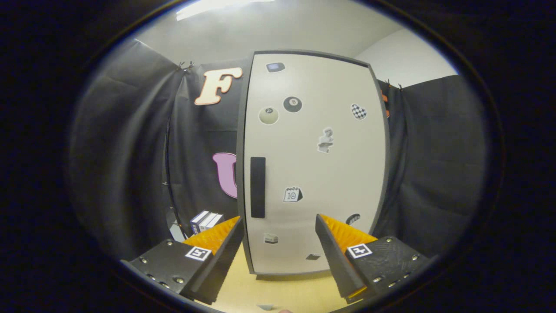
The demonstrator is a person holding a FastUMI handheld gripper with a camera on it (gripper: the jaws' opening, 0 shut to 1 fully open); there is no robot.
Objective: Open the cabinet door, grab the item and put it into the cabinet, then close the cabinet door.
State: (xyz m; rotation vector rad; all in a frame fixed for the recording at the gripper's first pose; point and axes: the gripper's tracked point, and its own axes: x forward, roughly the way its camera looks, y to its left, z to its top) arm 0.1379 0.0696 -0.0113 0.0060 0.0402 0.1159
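- The gripper (278, 226) is spread wide with nothing between its fingers, aimed straight at the cabinet (312, 165).
- The cabinet door (321, 174) is closed, dead ahead at 12 o'clock, dotted with stickers.
- Its dark handle (257, 187) runs upright near the door's left edge, at 11 o'clock from the fingers.
- A box (205, 221) stands on the table (278, 291) at 10 o'clock, left of the cabinet, just past the left finger.
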